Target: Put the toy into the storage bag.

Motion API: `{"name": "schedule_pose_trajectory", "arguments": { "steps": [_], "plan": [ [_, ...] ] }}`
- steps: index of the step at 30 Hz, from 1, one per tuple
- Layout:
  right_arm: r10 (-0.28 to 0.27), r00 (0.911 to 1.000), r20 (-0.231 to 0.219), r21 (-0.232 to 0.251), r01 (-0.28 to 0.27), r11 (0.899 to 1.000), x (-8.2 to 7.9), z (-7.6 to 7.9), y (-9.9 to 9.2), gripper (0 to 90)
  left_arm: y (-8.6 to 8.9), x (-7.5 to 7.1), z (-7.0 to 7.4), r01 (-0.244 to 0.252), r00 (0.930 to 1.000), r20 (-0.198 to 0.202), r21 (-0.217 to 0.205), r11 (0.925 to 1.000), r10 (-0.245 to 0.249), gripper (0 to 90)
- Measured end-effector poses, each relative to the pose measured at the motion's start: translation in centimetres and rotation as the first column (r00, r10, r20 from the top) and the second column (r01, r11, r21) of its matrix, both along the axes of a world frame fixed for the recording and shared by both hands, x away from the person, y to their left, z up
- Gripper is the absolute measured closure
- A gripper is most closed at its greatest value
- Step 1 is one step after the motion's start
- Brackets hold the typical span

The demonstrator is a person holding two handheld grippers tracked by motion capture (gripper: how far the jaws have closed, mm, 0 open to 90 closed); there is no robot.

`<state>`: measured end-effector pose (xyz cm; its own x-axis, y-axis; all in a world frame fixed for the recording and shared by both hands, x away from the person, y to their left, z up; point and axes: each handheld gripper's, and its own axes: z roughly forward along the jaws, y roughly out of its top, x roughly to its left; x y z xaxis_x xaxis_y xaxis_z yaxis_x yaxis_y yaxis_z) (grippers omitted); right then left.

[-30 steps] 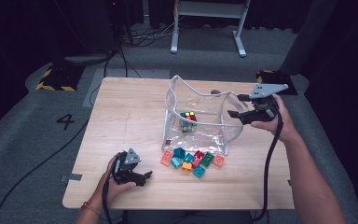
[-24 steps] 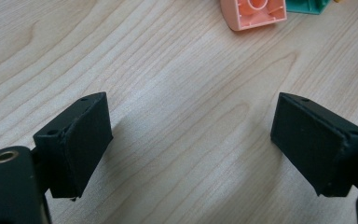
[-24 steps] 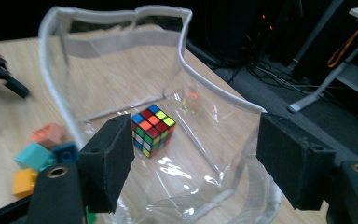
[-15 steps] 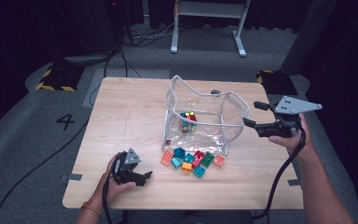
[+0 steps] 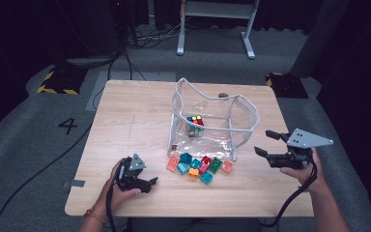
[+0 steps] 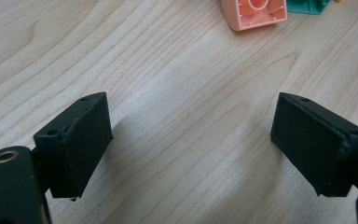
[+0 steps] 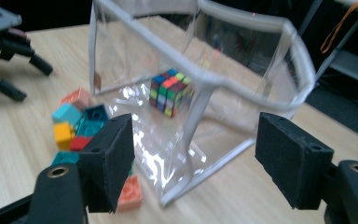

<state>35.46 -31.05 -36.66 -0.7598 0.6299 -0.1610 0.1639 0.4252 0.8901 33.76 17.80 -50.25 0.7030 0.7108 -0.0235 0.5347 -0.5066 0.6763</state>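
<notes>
1. We see bare table [image 5: 125, 111] from the clear bag's [image 5: 241, 121] nine o'clock side.
2. At its six o'clock, scattered blocks [image 5: 199, 166] bar the way.
3. A cube [image 5: 195, 124] sits inside.

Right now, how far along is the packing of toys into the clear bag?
Done: the puzzle cube sits inside the clear bag. In hand: nothing; the right gripper and left gripper are open and empty. Left: the building blocks lie on the table outside the bag.

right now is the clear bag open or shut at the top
Open. The clear bag stands upright on the table, its white rim spread wide, and the puzzle cube sits inside on its floor.
</notes>
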Motion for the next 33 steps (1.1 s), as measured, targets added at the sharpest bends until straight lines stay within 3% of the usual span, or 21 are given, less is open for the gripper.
{"name": "schedule_pose_trajectory", "arguments": {
  "steps": [5,9,11,17,20,22,25,30,33],
  "plan": [
    [0.020,0.9983,-0.055,0.001,-0.019,1.000,-0.8,-3.2,0.1,29.4,0.0,0.0,0.0,0.001,1.0000,0.000,0.001,1.0000,-0.001,12.5],
    [0.039,0.9934,-0.108,-0.043,-0.044,0.998,-0.8,-5.9,1.2,30.1,0.0,0.0,0.0,0.000,1.0000,0.000,0.001,1.0000,0.000,12.5],
    [0.057,0.9885,-0.140,-0.035,-0.063,0.997,-0.6,-7.1,1.8,31.0,0.0,0.0,0.0,0.000,1.0000,0.000,0.000,1.0000,0.000,12.5],
    [0.093,0.9750,-0.202,-0.116,-0.118,0.986,0.0,-10.2,4.0,31.2,0.0,0.0,0.0,0.000,1.0000,0.000,0.000,1.0000,0.000,12.5],
    [0.091,0.9749,-0.203,-0.153,-0.124,0.980,0.4,-11.3,4.8,31.3,0.0,0.0,0.0,0.000,1.0000,0.001,0.001,1.0000,0.000,12.5],
    [0.088,0.9691,-0.230,-0.132,-0.121,0.984,0.8,-11.7,4.9,31.3,0.0,0.0,0.0,0.000,1.0000,0.000,0.001,1.0000,0.000,12.5],
    [0.084,0.9675,-0.239,-0.122,-0.115,0.986,1.3,-12.2,4.9,31.4,0.0,0.0,0.0,0.000,1.0000,0.000,0.000,1.0000,0.000,12.5],
    [0.120,0.9522,-0.281,-0.068,-0.144,0.987,1.8,-12.7,5.2,32.2,0.0,0.0,0.0,0.001,1.0000,0.000,0.000,1.0000,-0.001,12.5],
    [0.115,0.9470,-0.300,-0.075,-0.143,0.987,2.2,-13.2,5.5,32.2,0.0,0.0,0.0,0.001,1.0000,0.000,0.001,1.0000,-0.001,12.5]
  ]
}}
